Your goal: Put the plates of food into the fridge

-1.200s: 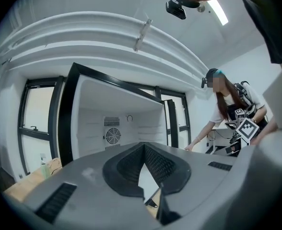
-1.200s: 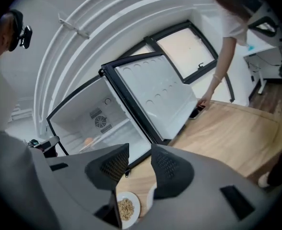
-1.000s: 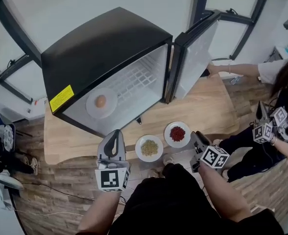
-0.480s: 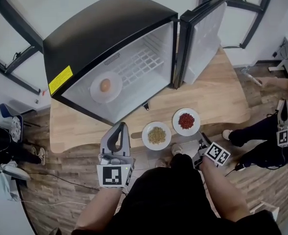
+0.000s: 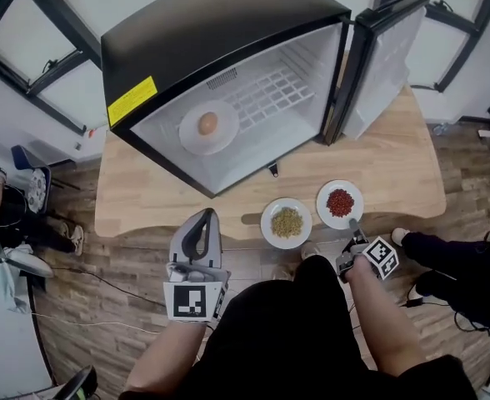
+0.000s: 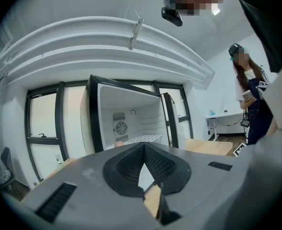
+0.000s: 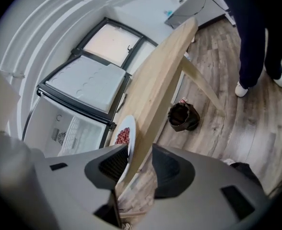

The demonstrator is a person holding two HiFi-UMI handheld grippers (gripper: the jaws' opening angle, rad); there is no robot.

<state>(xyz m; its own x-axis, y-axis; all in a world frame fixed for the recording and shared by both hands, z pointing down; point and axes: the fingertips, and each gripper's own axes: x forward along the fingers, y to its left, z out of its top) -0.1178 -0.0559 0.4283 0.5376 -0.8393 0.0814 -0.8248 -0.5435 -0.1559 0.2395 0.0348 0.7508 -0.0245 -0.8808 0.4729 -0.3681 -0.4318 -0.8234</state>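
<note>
Bearing the black fridge (image 5: 220,32) on its top, the wooden table (image 5: 395,173) reaches well out in front of the fridge and to the fridge's door side. The fridge stands with its white inside open to the head view, a wire shelf across the upper part. Its door (image 5: 387,57) is swung wide at the hinge side, white lining outward.

In front of the fridge, off the table's near edge, the left gripper (image 5: 201,217) points level at the fridge's open front. Its jaws stand together at the tips, with nothing between them; in the left gripper view (image 6: 143,146) the fridge (image 6: 126,119) shows straight beyond them.

Farther from the fridge, toward its door side, the right gripper (image 5: 354,227) tilts down at the table's near edge. Its jaws are apart and have just been opening. In the right gripper view (image 7: 138,164) the table's edge (image 7: 160,80) and the rim of the plate of red food (image 7: 131,145) lie between them, and the pads do not clamp either.

That plate of red food (image 5: 324,197) sits on the table in front of the fridge's door. The plate of yellow-green food (image 5: 267,223) sits just beside it, in front of the fridge's opening. A third white plate (image 5: 189,133), with one round brownish piece on it, lies inside the fridge on the side away from the door.

Below the table, a dark bag (image 7: 183,116) sits on the plank floor.
</note>
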